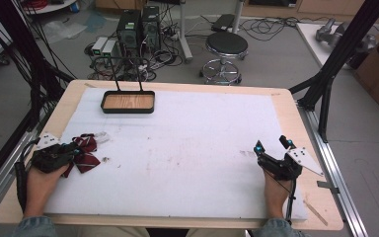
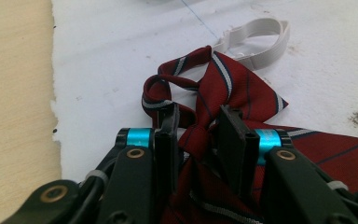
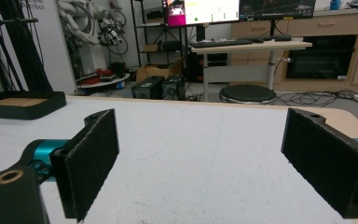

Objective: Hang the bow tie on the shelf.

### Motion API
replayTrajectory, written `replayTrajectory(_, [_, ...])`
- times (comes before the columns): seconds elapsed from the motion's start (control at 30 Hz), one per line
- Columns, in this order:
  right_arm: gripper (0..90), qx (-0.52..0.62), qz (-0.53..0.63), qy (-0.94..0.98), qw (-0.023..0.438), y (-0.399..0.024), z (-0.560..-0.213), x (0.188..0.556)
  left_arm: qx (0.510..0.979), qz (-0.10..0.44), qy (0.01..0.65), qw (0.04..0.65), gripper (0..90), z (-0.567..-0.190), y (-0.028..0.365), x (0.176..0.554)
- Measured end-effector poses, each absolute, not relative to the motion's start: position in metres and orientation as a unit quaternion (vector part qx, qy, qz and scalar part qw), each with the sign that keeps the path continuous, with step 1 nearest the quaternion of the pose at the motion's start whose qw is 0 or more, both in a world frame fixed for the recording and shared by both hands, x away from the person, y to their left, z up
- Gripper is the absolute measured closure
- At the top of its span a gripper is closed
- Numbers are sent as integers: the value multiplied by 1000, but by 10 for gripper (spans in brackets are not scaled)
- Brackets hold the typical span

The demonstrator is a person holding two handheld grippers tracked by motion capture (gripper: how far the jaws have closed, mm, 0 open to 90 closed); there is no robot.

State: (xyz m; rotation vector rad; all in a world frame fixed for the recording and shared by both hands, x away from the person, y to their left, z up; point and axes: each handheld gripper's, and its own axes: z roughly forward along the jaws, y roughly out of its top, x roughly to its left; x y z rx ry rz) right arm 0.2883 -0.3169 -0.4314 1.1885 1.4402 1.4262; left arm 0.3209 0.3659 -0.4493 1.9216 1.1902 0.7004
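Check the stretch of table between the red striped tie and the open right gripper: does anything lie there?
Nothing does. In the high view, the white mat is bare, apart from faint stains, between the tie and the right gripper.

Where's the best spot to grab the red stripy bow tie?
Probably the pinched middle knot of the bow tie, coming down from above. The cloth bunches narrow there, while the wings spread flat on the white mat. The left gripper already has its pads either side of that bunched middle.
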Motion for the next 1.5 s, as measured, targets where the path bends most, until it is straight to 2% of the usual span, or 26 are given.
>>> replayTrajectory(0.17, [102,466,560,566,386,-317,-432,288,759,274,464,364,678,-450,363,322])
replayTrajectory(0.23, [102,465,560,566,387,-317,-432,288,764,276,460,358,646,-451,361,323])
replayTrajectory(0.4, [102,468,558,566,386,-318,-432,289,762,291,462,348,719,-451,359,321])
replayTrajectory(0.6, [102,468,559,565,386,-318,-432,289,774,313,440,331,747,-445,355,318])
replayTrajectory(0.7, [102,468,559,565,387,-318,-432,289,757,317,427,380,748,-429,353,314])
replayTrajectory(1.03, [102,478,561,557,382,-322,-432,289,741,309,357,477,748,-372,327,324])
replayTrajectory(1.23, [102,478,563,557,380,-322,-432,289,743,297,321,507,748,-337,302,345])
replayTrajectory(1.5, [102,479,564,556,377,-322,-433,290,760,295,289,503,747,-303,267,384])
